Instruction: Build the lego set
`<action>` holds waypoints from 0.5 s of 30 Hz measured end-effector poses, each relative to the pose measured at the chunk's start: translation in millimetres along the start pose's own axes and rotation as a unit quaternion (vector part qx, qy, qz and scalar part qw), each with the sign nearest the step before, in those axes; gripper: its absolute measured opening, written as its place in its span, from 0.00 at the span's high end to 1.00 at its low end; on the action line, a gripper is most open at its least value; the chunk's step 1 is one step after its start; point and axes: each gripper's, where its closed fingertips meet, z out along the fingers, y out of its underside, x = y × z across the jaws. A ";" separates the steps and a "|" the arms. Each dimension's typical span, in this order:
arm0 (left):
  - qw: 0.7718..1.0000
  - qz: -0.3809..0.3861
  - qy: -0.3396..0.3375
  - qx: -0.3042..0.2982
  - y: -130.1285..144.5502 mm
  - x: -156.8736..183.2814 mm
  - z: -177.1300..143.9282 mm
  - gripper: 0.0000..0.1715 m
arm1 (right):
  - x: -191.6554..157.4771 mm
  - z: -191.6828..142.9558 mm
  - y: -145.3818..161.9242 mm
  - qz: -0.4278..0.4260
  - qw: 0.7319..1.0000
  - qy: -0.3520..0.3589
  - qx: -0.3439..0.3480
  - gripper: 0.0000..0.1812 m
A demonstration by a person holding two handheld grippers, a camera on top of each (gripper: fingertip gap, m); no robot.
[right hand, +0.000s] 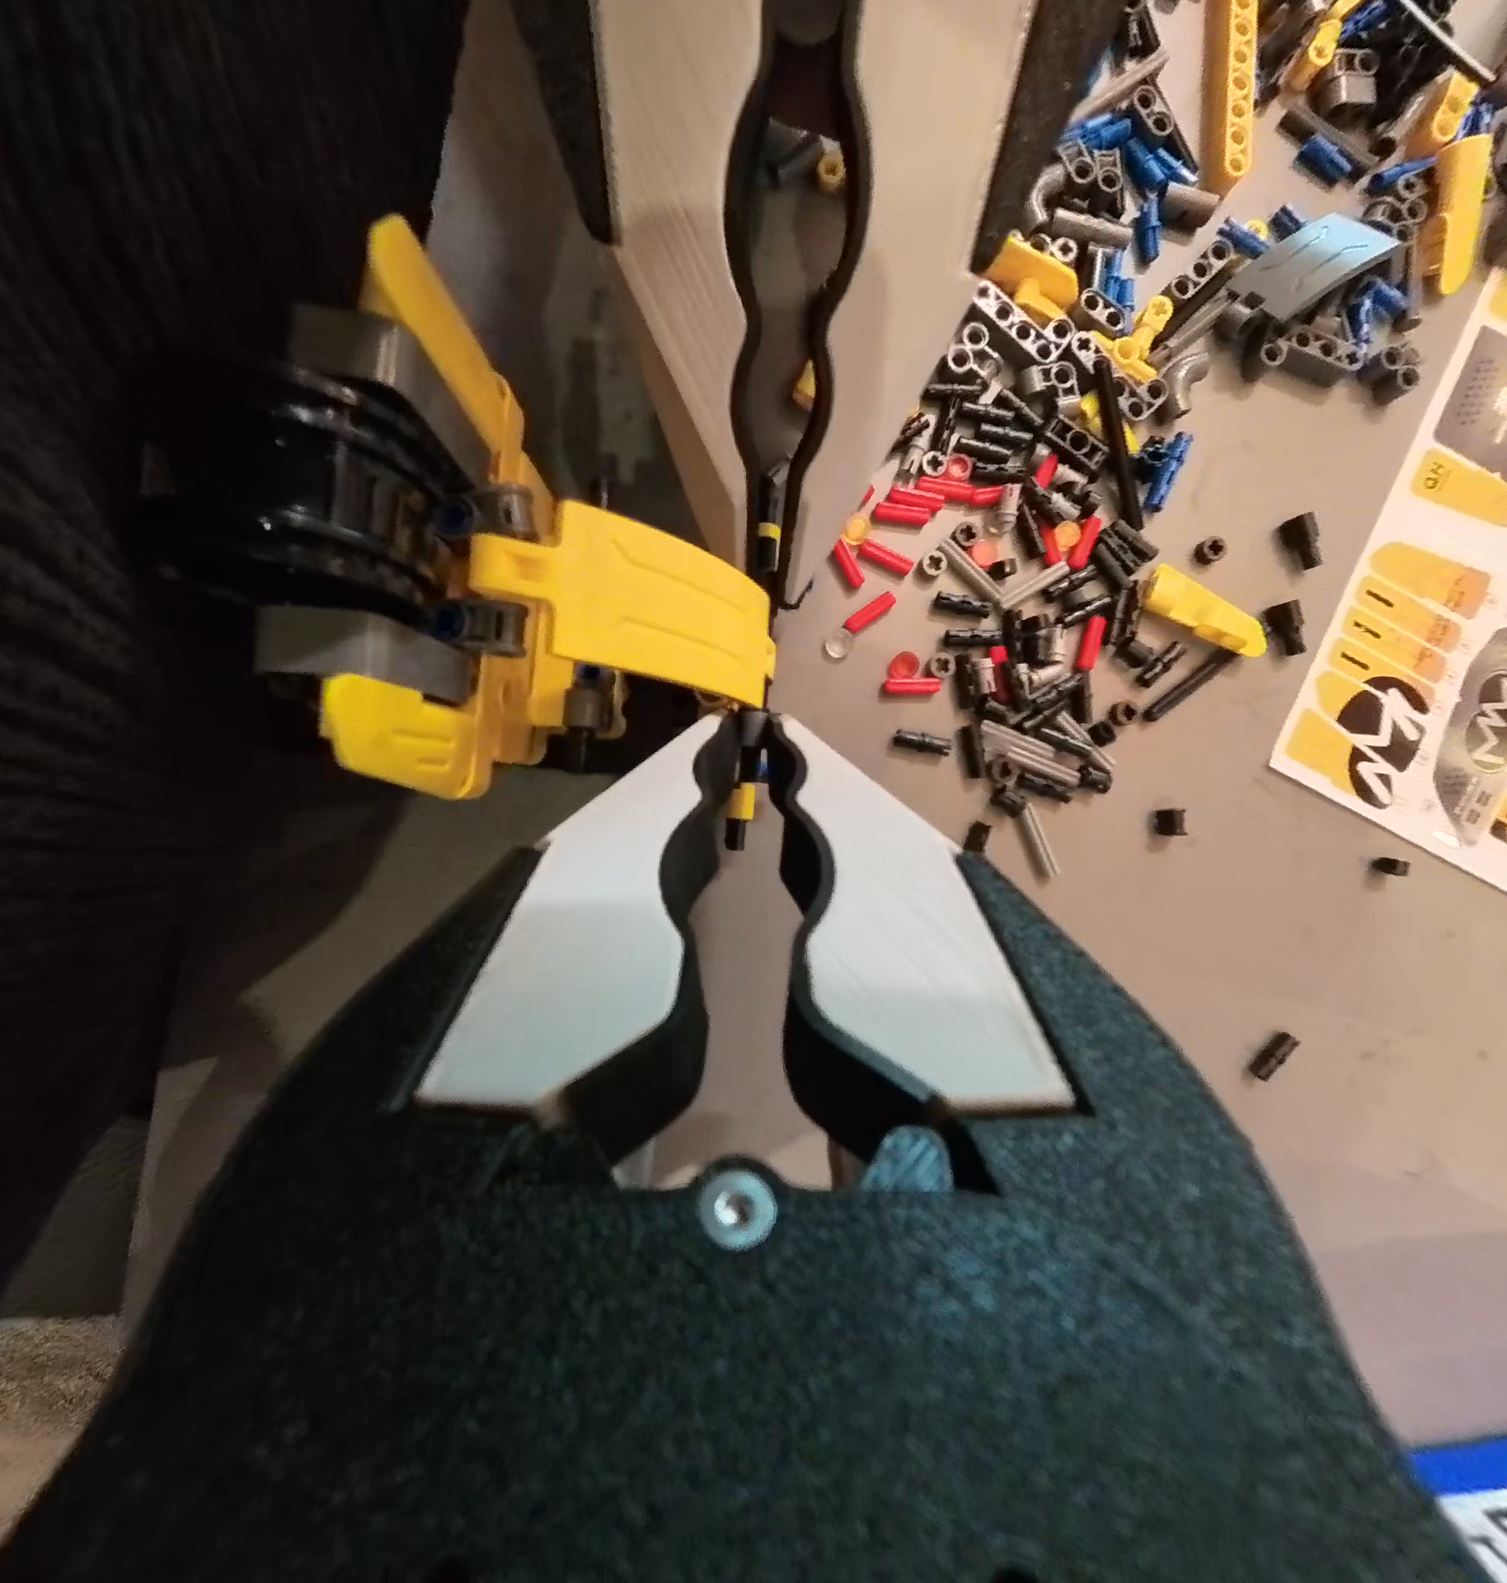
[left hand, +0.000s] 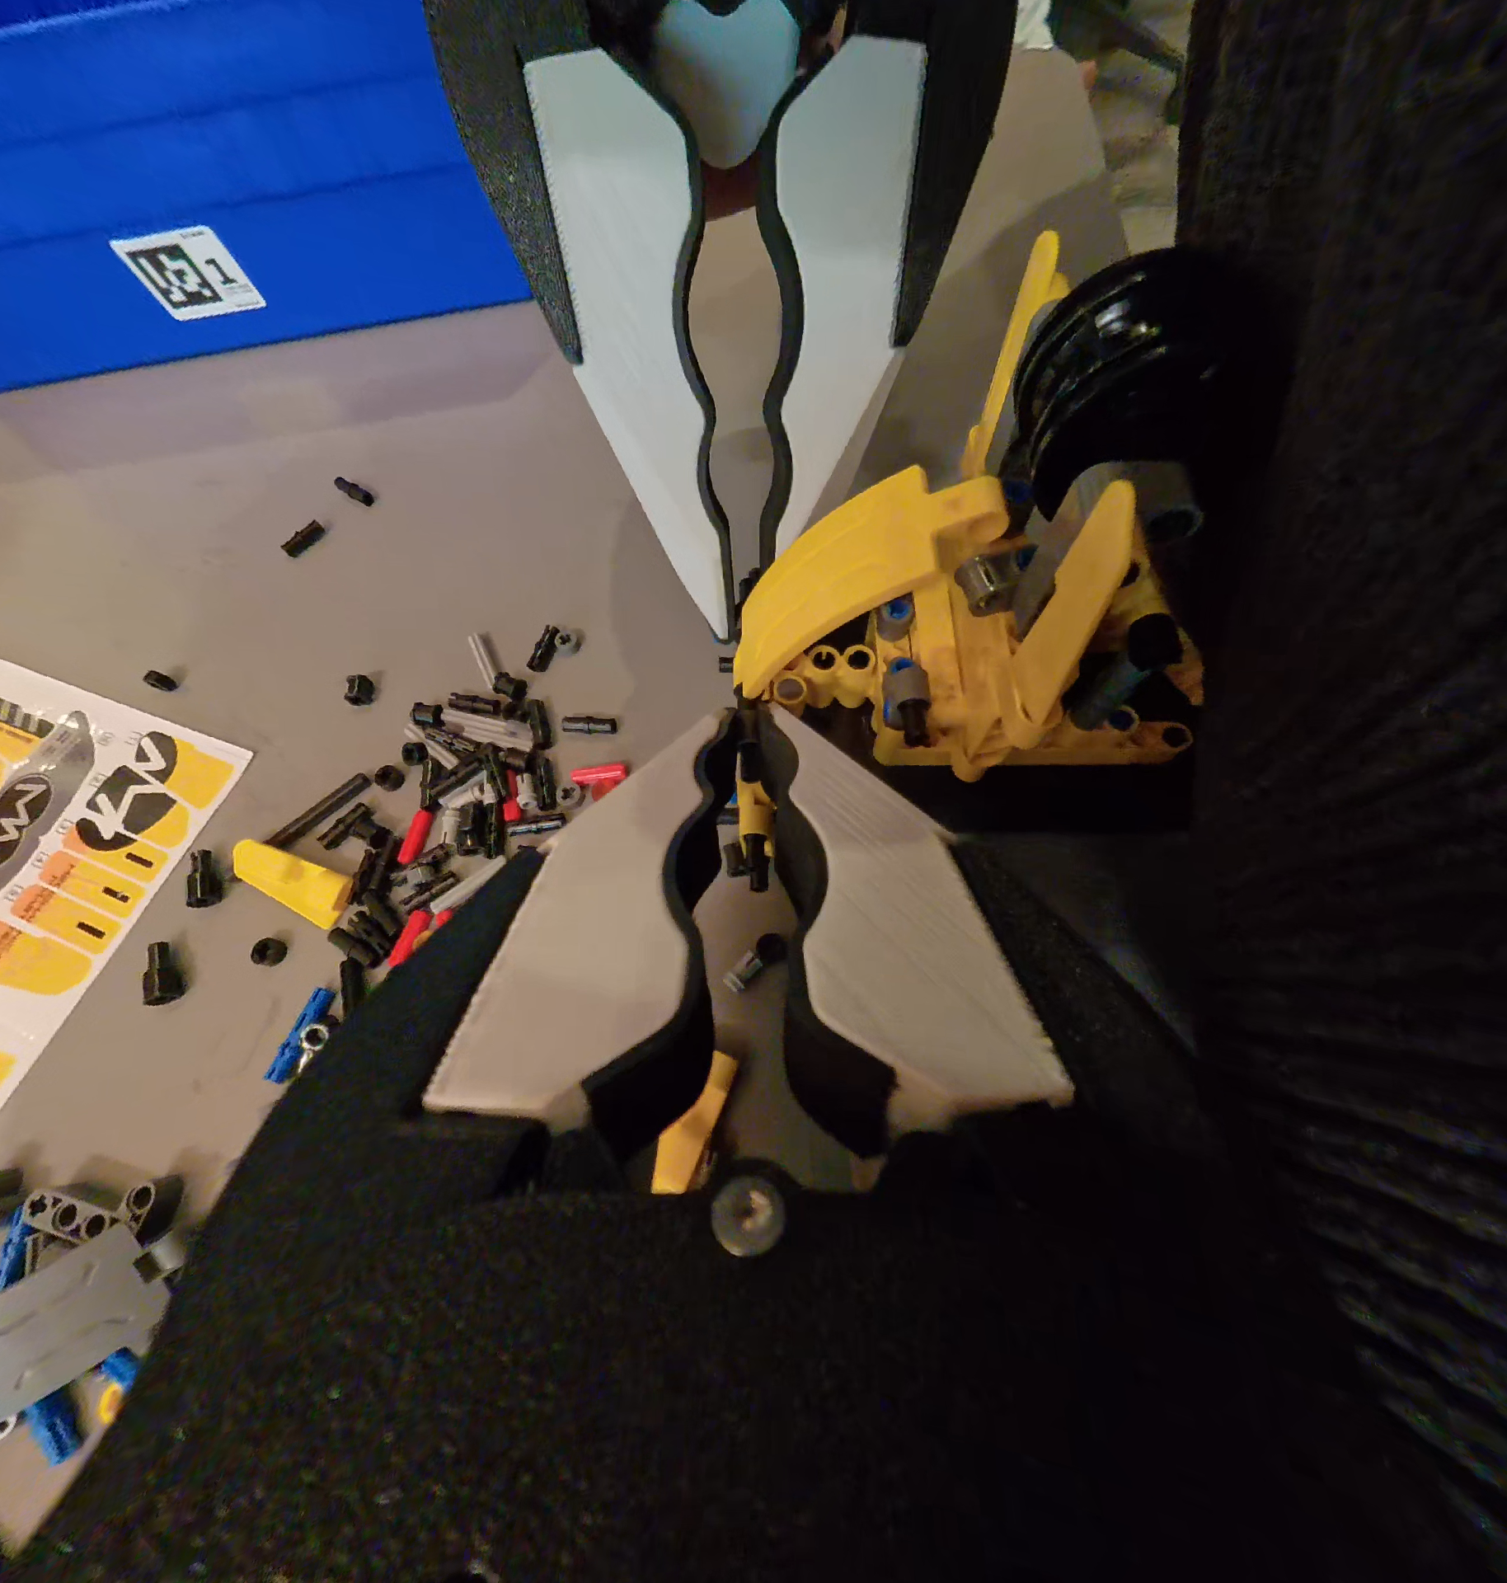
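Observation:
A yellow and black brick-built model (left hand: pixel 947 617) leans against dark ribbed fabric; it also shows in the right wrist view (right hand: pixel 562 617). My left gripper (left hand: pixel 746 724) is shut on a small black and yellow pin piece (left hand: pixel 757 814) at the model's front yellow panel. My right gripper (right hand: pixel 750 728) is shut on a similar black and yellow pin piece (right hand: pixel 740 801) at the same panel edge. The two grippers meet tip to tip: the right one (left hand: pixel 737 621) comes from the top of the left view, the left one (right hand: pixel 776 574) from the top of the right view. I cannot tell whether the pieces are joined to the model.
A pile of black, grey and red pins (left hand: pixel 476 788) (right hand: pixel 1016 600) lies on the grey table beside a sticker sheet (left hand: pixel 73 839) (right hand: pixel 1461 642) and a yellow wedge piece (left hand: pixel 292 882). Grey and blue beams (right hand: pixel 1247 214) lie farther off. A blue bin (left hand: pixel 219 171) stands behind.

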 end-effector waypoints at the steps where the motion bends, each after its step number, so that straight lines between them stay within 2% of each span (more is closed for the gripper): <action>1: 1.000 -0.003 0.002 0.001 0.3 0.1 0.1 0.97 | -0.2 0.1 0.0 -0.005 1.000 0.001 -0.003 0.96; 10: 0.999 0.034 -0.031 0.005 2.1 -0.8 0.1 0.97 | 2.5 4.8 1.6 -0.053 0.998 0.035 -0.027 0.96; 11: 0.998 0.049 -0.037 -0.015 8.3 -3.3 2.8 0.96 | 2.7 7.6 2.4 -0.058 0.997 0.038 -0.030 0.96; 13: 0.996 0.074 -0.039 -0.014 6.5 -1.9 1.1 0.97 | 2.6 7.2 0.3 -0.099 0.993 0.053 -0.031 0.96; 15: 0.987 0.142 -0.051 -0.046 3.2 -2.9 1.4 0.98 | 4.2 5.2 0.7 -0.127 0.988 0.070 -0.045 0.96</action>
